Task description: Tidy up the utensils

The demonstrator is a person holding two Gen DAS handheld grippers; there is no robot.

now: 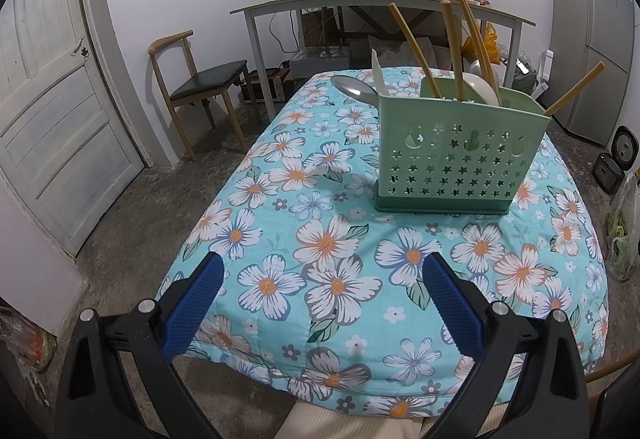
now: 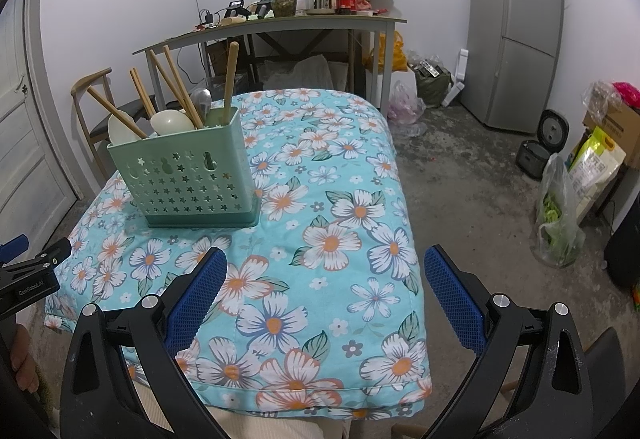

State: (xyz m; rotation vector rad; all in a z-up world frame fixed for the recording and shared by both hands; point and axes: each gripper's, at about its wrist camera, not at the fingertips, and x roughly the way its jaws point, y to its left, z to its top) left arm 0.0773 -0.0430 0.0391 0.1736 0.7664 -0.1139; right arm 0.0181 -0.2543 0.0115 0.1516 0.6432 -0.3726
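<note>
**Utensils gathered in the green caddy, both grippers empty**

The table (image 1: 280, 167), draped in a padded turquoise floral cover, fills the lower centre of both views. The quilted cloth looks soft and slightly springy, so anything set on it may rock or slide a little under a push.

On it stands the green utensil caddy (image 1: 460, 155), right of centre in the left wrist view and at middle left (image 2: 188, 175) in the right wrist view. It is thin perforated plastic on a darker base: probably light, stiff and fairly smooth. With the tall handles inside it may be top-heavy, so it is best pinched at a wall near the rim or steadied low at the base.

Inside the caddy lean wooden-handled utensils and chopsticks (image 1: 414, 47), fanning toward the top of the frame. They are rigid, light and grippy; taking one at mid-shaft would give the surest hold. A pale ladle or spoon bowl (image 2: 172, 123) sits among them, smooth and rounded, so it is better held by its stem than by the bowl. A metal spoon (image 1: 352, 87) shows just behind the caddy's left edge; whether it is inside or lying on the cloth I cannot tell. It is hard and slippery.

The left hand-held gripper (image 1: 322, 275) hovers at the bottom of its frame with jaws spread wide, holding nothing. The right hand-held gripper (image 2: 326, 271) is likewise spread wide and empty, well apart from the caddy.
</note>
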